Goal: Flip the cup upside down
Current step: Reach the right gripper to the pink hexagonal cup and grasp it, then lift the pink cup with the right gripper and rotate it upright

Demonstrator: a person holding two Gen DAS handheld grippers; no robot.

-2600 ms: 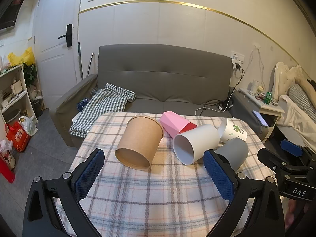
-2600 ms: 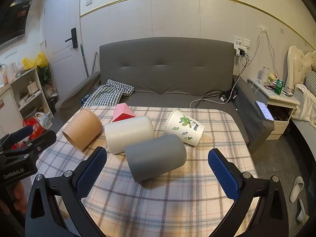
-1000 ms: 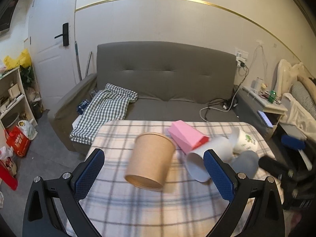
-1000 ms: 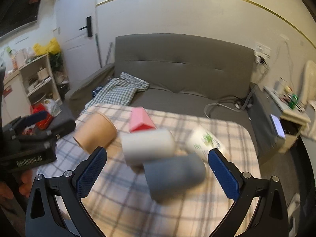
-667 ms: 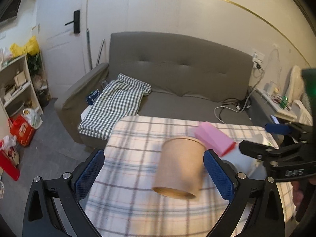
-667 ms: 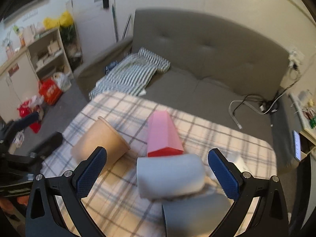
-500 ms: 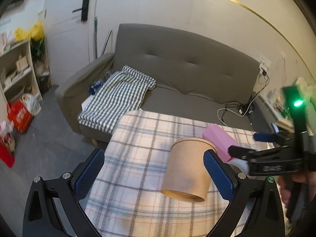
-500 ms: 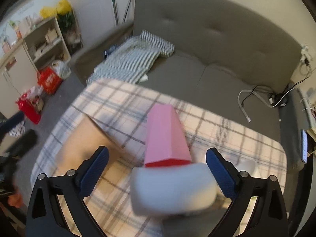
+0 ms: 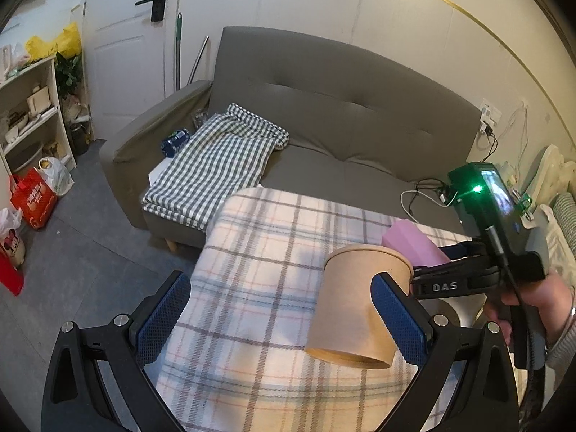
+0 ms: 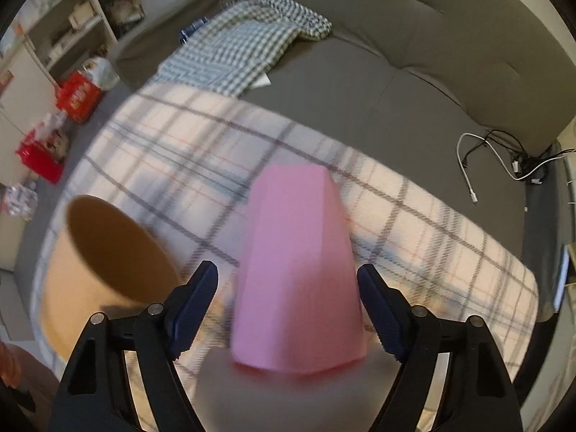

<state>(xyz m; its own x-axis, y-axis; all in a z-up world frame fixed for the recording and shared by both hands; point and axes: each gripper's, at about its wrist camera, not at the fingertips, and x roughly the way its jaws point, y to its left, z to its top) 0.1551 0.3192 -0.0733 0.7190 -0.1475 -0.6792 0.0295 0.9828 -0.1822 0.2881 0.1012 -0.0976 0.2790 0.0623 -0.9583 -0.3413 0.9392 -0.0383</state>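
Observation:
A pink faceted cup (image 10: 298, 270) lies on its side on the plaid-covered table (image 10: 187, 136); it also shows in the left wrist view (image 9: 414, 246). My right gripper (image 10: 288, 306) is open, its blue pads either side of the pink cup and not touching it. A brown paper cup (image 9: 360, 302) lies on its side with its mouth toward me; it also shows in the right wrist view (image 10: 108, 252). My left gripper (image 9: 280, 316) is open and empty, its right pad in front of the brown cup. The right gripper's body (image 9: 478, 273) shows in the left wrist view.
A white cup (image 10: 288, 396) lies under the pink cup's near end, blurred. A grey sofa (image 9: 324, 108) with a checked cloth (image 9: 216, 165) stands behind the table. Shelves (image 9: 25, 115) and bags (image 9: 32, 198) stand at the left.
My right gripper has moved forward and down over the pink cup, which now lies between its pads. My left gripper has shifted left, so the brown cup sits by its right pad.

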